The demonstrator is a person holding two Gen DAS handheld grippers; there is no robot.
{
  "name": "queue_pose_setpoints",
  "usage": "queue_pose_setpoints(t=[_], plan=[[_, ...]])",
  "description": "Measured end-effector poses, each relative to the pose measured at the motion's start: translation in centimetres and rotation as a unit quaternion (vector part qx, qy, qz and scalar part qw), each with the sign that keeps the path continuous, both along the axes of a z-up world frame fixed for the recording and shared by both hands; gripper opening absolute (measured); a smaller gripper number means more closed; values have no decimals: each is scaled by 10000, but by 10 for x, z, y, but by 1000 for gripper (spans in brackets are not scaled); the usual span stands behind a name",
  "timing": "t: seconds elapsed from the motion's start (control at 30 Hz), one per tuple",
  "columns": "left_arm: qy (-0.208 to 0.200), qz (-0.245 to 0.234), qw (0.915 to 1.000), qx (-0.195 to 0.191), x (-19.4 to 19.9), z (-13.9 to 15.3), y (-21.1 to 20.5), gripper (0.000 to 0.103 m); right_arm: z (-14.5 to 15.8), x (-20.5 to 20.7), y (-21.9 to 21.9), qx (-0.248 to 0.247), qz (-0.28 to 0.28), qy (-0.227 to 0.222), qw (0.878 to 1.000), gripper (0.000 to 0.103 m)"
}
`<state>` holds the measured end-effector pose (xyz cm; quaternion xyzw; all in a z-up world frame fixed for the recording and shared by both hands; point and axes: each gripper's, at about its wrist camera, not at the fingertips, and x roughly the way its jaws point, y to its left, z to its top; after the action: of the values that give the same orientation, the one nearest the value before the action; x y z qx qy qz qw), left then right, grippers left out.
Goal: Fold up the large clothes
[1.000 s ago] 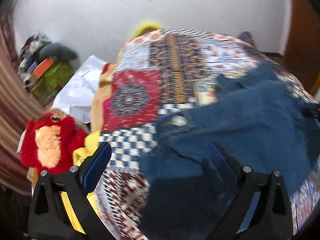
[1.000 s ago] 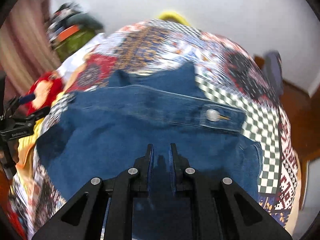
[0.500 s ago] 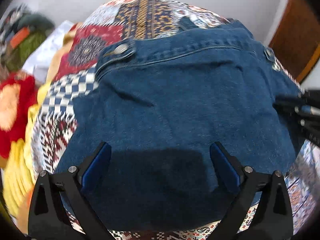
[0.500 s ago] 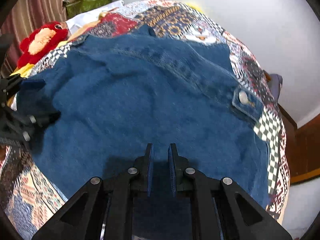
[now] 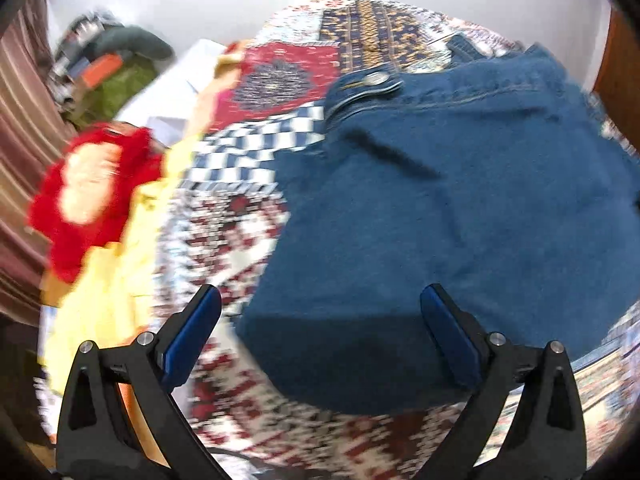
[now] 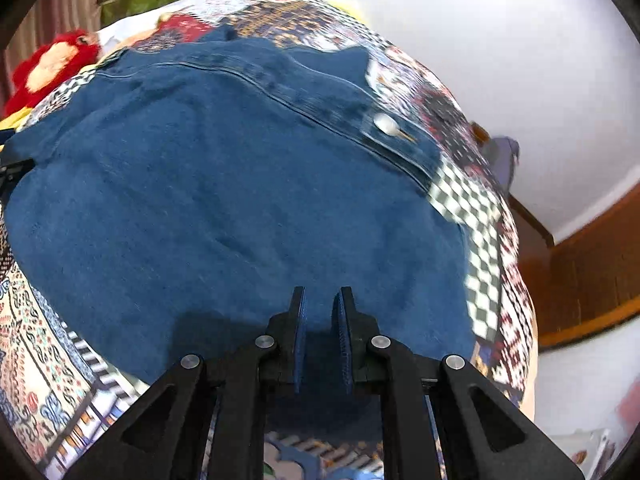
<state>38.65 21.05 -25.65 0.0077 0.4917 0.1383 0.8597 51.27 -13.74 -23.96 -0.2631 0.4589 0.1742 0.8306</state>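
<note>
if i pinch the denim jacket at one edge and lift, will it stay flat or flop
The denim jacket would probably flop: it drapes over the patterned bedspread with soft creases. Its thick seams and metal button suggest it is fairly heavy, so it may sag. The cloth looks unlikely to slip.

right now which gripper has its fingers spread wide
The left gripper: its fingers stand far apart over the denim garment's edge. The right gripper's are nearly together.

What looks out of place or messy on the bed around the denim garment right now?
The denim garment lies mostly flat on the patterned bedspread, with one dark crease near its buttoned band. At the bed's left edge a red plush toy sits on crumpled yellow cloth, untidy clutter beside the folding area.
</note>
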Motion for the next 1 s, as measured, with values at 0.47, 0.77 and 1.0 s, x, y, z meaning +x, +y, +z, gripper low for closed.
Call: queue_pose_setpoints(t=[0.47,0.77,1.0], plan=[[-264,240,9974,627,-38,34,-5,101,26,2,-36,507,-524,485,9962,10],[-709,111,9969,-328,-31,47,-24,101,56,-30,12,991,85,230,9948,10],[-353,114,9966,-732,-10,12,-36,101,19,-25,57,731,346,646,9946,10]])
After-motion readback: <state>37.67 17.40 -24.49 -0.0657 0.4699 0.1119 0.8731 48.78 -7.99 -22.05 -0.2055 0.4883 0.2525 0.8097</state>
